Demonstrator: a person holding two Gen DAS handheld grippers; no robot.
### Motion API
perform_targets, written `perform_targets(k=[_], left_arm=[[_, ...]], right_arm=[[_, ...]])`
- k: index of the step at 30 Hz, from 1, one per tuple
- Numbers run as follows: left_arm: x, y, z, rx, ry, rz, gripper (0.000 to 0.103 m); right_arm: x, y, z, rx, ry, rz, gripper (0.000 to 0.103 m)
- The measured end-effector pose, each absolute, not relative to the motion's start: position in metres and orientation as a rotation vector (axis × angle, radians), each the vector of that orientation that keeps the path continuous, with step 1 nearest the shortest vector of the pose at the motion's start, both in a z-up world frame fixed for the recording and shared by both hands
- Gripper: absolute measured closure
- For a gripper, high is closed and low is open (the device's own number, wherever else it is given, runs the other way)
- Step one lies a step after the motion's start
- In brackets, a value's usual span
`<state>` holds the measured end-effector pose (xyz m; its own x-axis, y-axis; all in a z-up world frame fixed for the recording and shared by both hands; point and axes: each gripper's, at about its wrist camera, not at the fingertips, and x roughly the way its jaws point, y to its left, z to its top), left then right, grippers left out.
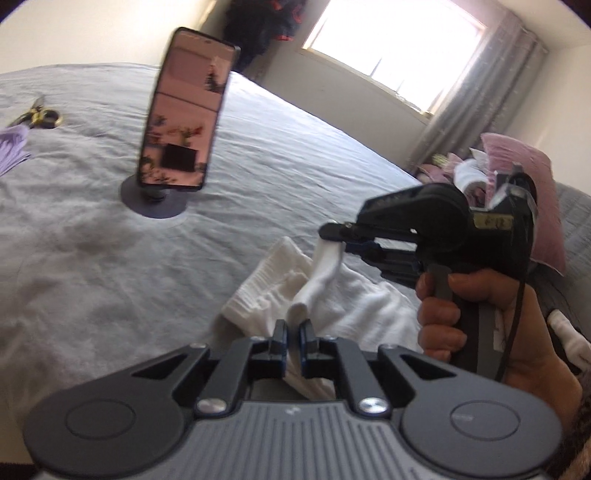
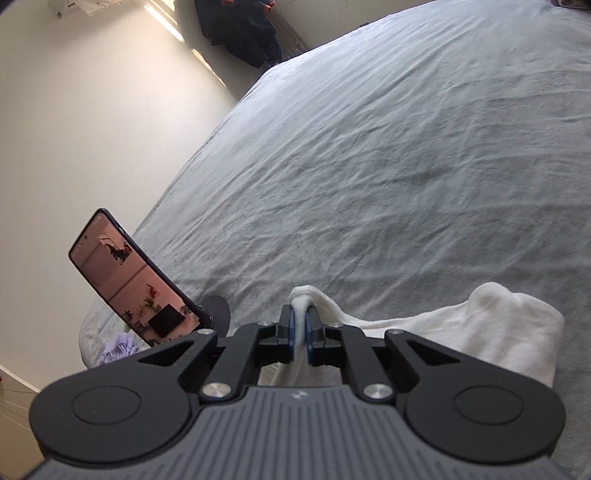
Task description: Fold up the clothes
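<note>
A white garment [image 1: 354,295] with a ribbed band lies crumpled on the grey bed sheet [image 1: 110,258]. My left gripper [image 1: 293,328] is shut on a fold of the white cloth, which runs up between its blue pads. In the left wrist view my right gripper [image 1: 332,230], held by a hand [image 1: 491,332], is shut on another corner of the same cloth, lifting it. From the right wrist camera, the right gripper [image 2: 302,323] pinches the white garment [image 2: 480,325], which drapes off to the right over the sheet.
A phone [image 1: 184,122] stands on a round stand [image 1: 155,201] on the bed. Scissors [image 1: 37,116] and folded lilac cloth [image 1: 11,147] lie at far left. Pink pillows [image 1: 517,166] sit at right under a curtained window [image 1: 399,40]. Dark clothes [image 2: 240,33] hang by the wall.
</note>
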<state>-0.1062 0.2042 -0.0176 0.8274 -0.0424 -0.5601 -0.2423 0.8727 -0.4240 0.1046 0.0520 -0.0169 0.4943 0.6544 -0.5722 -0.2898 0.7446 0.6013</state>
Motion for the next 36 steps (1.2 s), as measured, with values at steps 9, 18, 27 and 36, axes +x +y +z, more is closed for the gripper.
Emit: perform_targets(k=[9, 18, 27, 36], left_arm=[[-0.089, 0.2, -0.011, -0.376, 0.552, 0.143, 0.055], [-0.024, 0.205, -0.018, -0.203, 0.641, 0.05, 0.059], [0.001, 0.208, -0.038, -0.147, 0.687, 0.074, 0.07], [-0.004, 0.211, -0.01, -0.129, 0.548, 0.015, 0.086]], right_arm=[[0.107, 0.028, -0.023, 0.613, 0.89, 0.638, 0.077], [0.068, -0.031, -0.013, 0.611, 0.745, 0.526, 0.056], [0.029, -0.038, -0.026, 0.423, 0.672, 0.425, 0.056], [0.026, -0.03, -0.033, 0.192, 0.608, 0.395, 0.056]])
